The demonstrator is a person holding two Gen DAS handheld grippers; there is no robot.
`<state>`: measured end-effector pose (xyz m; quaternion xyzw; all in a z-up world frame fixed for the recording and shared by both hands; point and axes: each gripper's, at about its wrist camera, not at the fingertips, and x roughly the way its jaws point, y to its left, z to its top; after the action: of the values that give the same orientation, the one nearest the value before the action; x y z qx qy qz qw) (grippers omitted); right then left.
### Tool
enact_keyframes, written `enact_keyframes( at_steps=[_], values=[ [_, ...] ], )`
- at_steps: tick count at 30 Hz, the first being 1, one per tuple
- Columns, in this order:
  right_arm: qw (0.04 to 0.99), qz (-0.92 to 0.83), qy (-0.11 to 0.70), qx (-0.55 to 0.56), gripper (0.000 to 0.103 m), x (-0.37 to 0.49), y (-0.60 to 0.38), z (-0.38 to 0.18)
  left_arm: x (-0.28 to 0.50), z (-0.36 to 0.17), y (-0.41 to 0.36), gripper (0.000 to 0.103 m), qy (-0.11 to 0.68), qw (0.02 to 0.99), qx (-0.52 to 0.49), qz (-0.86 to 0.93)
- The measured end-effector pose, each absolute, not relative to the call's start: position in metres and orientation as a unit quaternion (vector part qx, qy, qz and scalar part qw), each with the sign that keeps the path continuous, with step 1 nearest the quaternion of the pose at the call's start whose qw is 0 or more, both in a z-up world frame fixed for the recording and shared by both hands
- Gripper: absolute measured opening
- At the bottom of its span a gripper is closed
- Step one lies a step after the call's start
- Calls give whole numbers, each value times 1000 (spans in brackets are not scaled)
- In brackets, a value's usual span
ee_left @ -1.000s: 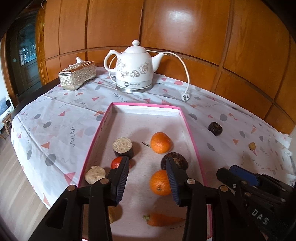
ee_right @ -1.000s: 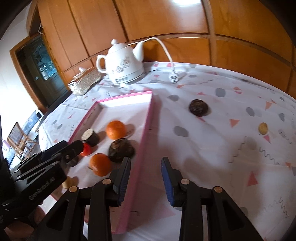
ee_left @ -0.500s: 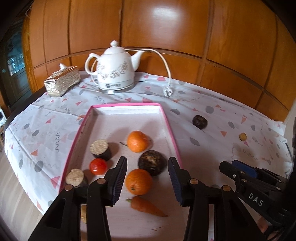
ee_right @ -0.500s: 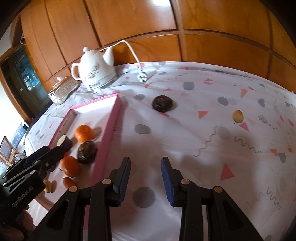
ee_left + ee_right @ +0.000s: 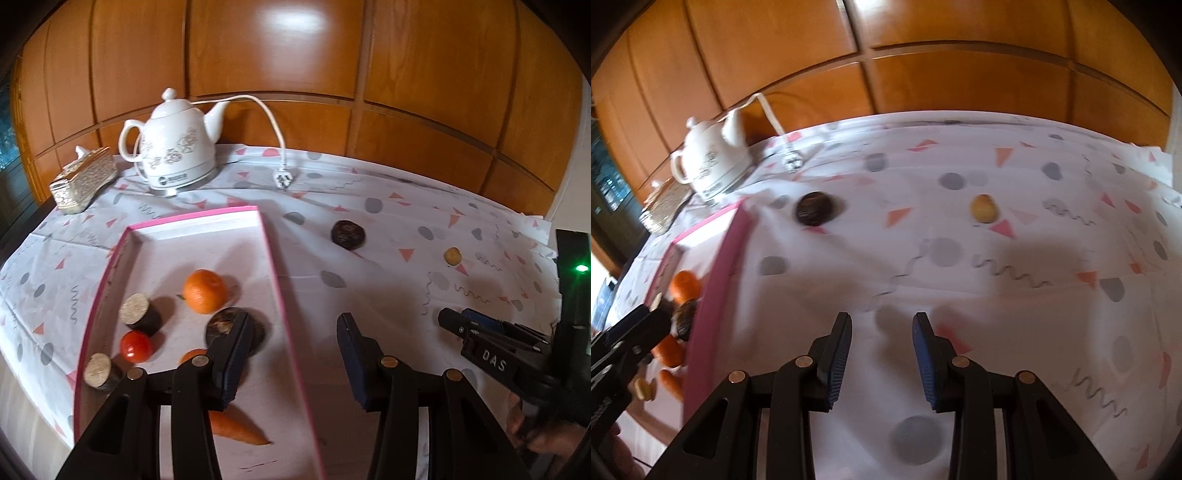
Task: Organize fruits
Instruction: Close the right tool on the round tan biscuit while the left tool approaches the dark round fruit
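Dark round fruit [image 5: 814,208] beside the pink tray [image 5: 716,273] looks light, firm; grasp across its middle. Both grippers, left gripper [image 5: 291,356] and right gripper [image 5: 882,356], spread, empty.

A wall of glossy orange-brown wooden panels [image 5: 295,66], divided by darker grooves, is seen directly behind the table. A bright patch of light is reflected high on these panels. The table is covered by a white tablecloth [image 5: 388,221] printed with grey dots, pink triangles and dark squiggles; the cloth is creased near the wall. At the left end of the panelled wall, a dark door or window frame [image 5: 605,177] with bluish glass is visible. Below the table's left edge, pale wooden flooring [image 5: 22,413] is glimpsed.
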<state>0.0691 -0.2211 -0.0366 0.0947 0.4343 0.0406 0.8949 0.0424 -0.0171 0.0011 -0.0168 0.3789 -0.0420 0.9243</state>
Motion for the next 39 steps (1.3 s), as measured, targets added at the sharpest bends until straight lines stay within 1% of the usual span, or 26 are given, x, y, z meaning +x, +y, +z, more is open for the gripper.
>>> enact_keyframes(
  at_steps=[13,37,39],
  values=[
    [891,-29,434,129,34,112,-285,-46,66,-4,-53,51,392,917,-10,-68],
    [894,-35,437,89,34,171,-290,-57,131,-25,-79,53,434,899,-41,-44],
    [895,-28,438,82,30,174,-287,-60,137,-27,-79,53,437,897,-45,-40]
  ],
)
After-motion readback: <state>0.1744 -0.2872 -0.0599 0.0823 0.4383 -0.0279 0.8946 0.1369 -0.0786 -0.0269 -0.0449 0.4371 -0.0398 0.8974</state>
